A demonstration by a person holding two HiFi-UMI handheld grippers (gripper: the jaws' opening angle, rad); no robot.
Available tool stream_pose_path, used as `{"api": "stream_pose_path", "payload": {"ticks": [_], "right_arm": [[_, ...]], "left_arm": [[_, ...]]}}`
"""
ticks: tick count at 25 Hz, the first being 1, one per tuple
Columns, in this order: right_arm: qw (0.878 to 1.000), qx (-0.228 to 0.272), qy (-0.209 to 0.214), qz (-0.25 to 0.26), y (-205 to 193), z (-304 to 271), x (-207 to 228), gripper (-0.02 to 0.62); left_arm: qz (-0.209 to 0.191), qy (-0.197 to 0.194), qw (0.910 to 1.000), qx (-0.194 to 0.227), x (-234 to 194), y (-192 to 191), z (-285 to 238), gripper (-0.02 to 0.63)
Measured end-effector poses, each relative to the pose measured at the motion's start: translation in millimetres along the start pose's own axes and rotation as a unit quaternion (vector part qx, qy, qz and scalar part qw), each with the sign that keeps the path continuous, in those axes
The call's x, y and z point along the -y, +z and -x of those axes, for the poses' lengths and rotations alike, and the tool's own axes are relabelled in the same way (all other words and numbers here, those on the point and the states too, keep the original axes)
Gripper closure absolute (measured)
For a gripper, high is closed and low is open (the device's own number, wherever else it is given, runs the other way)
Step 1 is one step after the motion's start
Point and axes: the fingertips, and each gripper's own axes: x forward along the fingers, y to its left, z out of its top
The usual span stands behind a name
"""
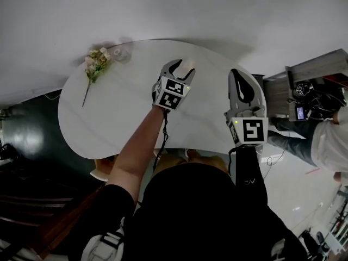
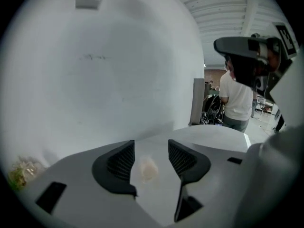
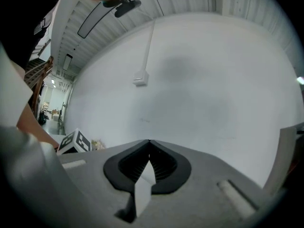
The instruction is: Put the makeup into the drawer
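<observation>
Two grippers: left gripper (image 2: 151, 144), right gripper (image 3: 150, 145), one table (image 1: 125, 125), one flower sprig (image 1: 97, 63) at ten o'clock, one makeup piece (image 2: 148, 169) at twelve, one bystander (image 2: 236, 97) at three.

Rounded white tabletop (image 1: 109, 129): plain, unpatterned.
Small pale peach-pink makeup piece (image 2: 148, 169).
Left gripper (image 2: 151, 144), right gripper (image 3: 149, 142): light grey shells, black ribbed pads, black-and-white square-marker cubes (image 1: 173, 93).
Artificial flower sprig (image 1: 96, 63): cream-pink blooms, green stem.

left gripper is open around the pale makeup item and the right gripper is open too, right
No: the right gripper is shut, jaws together on nothing, as the right gripper view shows. The left gripper is open around the pale makeup item.
</observation>
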Motion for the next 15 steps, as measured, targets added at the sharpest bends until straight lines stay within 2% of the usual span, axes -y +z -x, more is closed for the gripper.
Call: {"api": "stream_pose_path", "payload": {"ticks": [3, 6, 7, 8, 12, 15], "right_arm": [[1.000, -0.006, -0.017, 0.004, -5, 7, 19, 0.592], [0.999, -0.013, -0.033, 0.001, -8, 13, 32, 0.592], [0.999, -0.015, -0.035, 0.004, -9, 15, 35, 0.591], [0.999, -0.017, -0.037, 0.006, -9, 16, 38, 0.591], [0.999, -0.022, -0.043, 0.006, -13, 18, 44, 0.592], [0.999, -0.019, -0.037, 0.008, -12, 13, 40, 0.591]], "left_arm": [[-0.010, -0.018, 0.9989, -0.042, 6, -22, -34, 0.393], [-0.019, -0.009, 0.9946, -0.102, -1, -56, -60, 0.387], [-0.013, -0.003, 0.9931, -0.116, -4, -67, -64, 0.412], [-0.009, 0.001, 0.9924, -0.123, -6, -73, -66, 0.470], [-0.006, -0.004, 0.9938, -0.111, -1, -71, -66, 0.505], [-0.006, -0.011, 0.9963, -0.085, 3, -54, -58, 0.511]]}}
